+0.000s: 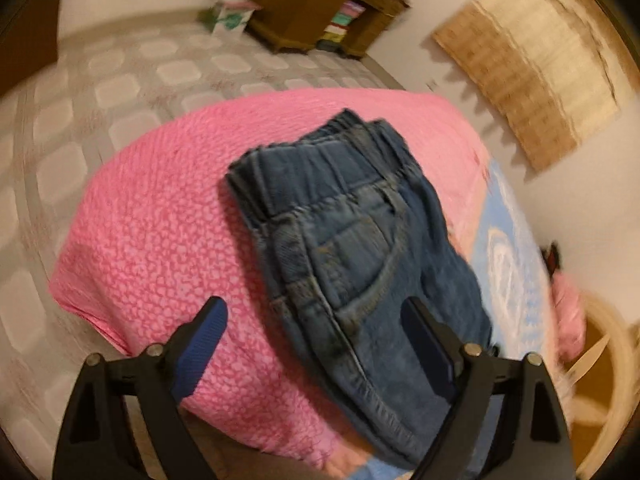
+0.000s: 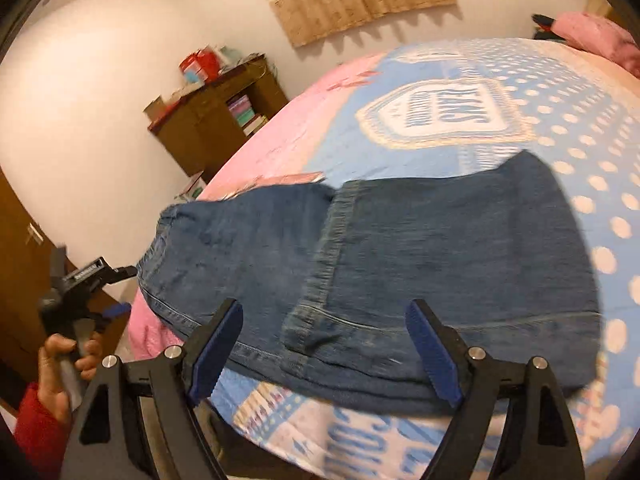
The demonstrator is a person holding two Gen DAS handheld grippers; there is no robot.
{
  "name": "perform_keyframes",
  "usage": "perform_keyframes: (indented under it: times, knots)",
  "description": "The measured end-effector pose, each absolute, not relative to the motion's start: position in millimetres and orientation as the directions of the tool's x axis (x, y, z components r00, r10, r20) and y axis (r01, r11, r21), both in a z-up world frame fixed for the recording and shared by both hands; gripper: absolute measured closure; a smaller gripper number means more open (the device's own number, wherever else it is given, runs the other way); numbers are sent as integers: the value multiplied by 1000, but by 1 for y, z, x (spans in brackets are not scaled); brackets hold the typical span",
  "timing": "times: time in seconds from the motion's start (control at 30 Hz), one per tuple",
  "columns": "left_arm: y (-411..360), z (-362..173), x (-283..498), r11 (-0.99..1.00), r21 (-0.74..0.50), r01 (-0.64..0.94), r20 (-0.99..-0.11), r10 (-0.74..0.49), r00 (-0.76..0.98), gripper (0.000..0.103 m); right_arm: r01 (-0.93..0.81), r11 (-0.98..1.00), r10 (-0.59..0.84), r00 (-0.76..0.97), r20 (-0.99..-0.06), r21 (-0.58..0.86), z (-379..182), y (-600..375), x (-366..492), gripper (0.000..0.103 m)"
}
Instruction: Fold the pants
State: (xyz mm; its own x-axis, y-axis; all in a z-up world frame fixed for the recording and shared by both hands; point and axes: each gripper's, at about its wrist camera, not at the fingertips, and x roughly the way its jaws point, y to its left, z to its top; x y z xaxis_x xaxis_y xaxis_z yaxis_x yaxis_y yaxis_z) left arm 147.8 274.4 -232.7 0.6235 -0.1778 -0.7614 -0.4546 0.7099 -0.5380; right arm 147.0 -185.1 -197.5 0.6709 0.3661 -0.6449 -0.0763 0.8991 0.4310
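A pair of blue denim pants lies folded on the bed, waistband toward the pink cover. In the right wrist view the pants lie across the blue dotted quilt, with a leg folded over. My left gripper is open and empty, its fingers just above the near end of the pants. My right gripper is open and empty, its fingers spread over the near edge of the pants. The left gripper also shows in the right wrist view, held in a hand at the far left.
A pink textured cover and a blue and pink quilt cover the bed. A brown wooden cabinet stands against the wall. A tiled floor lies beyond the bed. A pink pillow lies at the far end.
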Motion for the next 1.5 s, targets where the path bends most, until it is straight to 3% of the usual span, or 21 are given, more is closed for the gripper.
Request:
perform_keyframes:
  times: [0.27,0.5,0.6,0.67,0.77,1.0,1.07,1.13,1.2,1.37,1.5]
  knots:
    - [270,-271,169,574,-636,-515,-735,-247,632,12,45,750,466,671,-576,660,-229,-238,122,18]
    - [261,-275,184,552,-654,-518,-716,-230,659,0,36,747,476,668,-571,664,-228,-234,128,18]
    - [255,-272,191,535,-668,-517,-701,-221,678,0,25,757,481,654,-584,652,-229,-225,130,18]
    - [240,-267,201,561,-704,-435,-660,-292,692,10,23,756,494,636,-593,655,-234,-219,132,18]
    - [222,-261,212,654,-627,-423,-704,-245,666,13,28,751,510,609,-607,659,-243,-213,135,18]
    - [250,-289,208,432,-791,-432,-584,-323,745,17,30,772,489,610,-623,635,-249,-215,133,18]
    - [248,-286,209,480,-762,-434,-608,-303,734,30,62,760,485,609,-628,647,-259,-220,133,18]
    - [240,-280,213,538,-734,-415,-625,-295,723,56,87,761,473,603,-642,642,-268,-222,134,18]
    - [237,-277,218,529,-762,-375,-591,-330,736,68,109,765,467,586,-662,635,-279,-221,136,18]
    - [249,-292,220,429,-823,-374,-539,-378,753,72,67,795,452,598,-662,603,-282,-212,137,11]
    - [261,-316,223,286,-872,-398,-487,-418,767,65,43,801,456,603,-655,597,-282,-208,138,3]
